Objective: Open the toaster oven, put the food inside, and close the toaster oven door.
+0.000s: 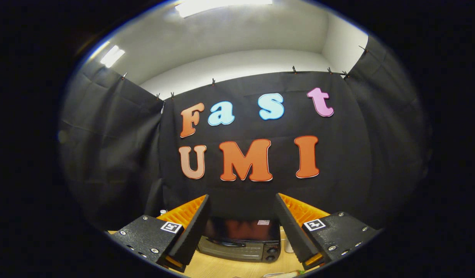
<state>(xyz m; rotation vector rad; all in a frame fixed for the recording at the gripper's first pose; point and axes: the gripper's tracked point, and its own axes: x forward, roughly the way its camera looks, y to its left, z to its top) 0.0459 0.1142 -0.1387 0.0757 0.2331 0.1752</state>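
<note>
Two fingers are standing wide apart at the front of my gripper (243,227), holding nothing, and I am looking between them at the toaster oven (240,243), which is sitting well beyond the tips on the wooden table (222,268) with its back to the booth's cloth wall. Its door is looking closed to me, so I am judging the opening step as not yet begun.

To do this step well, I am thinking of lowering the tool, since it is pointing high at the wall and ceiling rather than at the door. I am wanting the fingers level with the dark bar handle (225,243) along the top of the door, one above and one below it, then closing firmly and pulling out and down along the hinge arc rather than straight back, so the light oven is not dragged across the table.

The oven is a low box, dark and glossy on top, with a greyer door front and two round knobs (272,254) stacked at its right side. The table is looking like pale, smooth wood. The insides of my fingers are ridged, which should be helping on a smooth handle. Just below the right finger something pale and flat, possibly the food (281,274), is lying on the table, though I am seeing too little to be sure.
</note>
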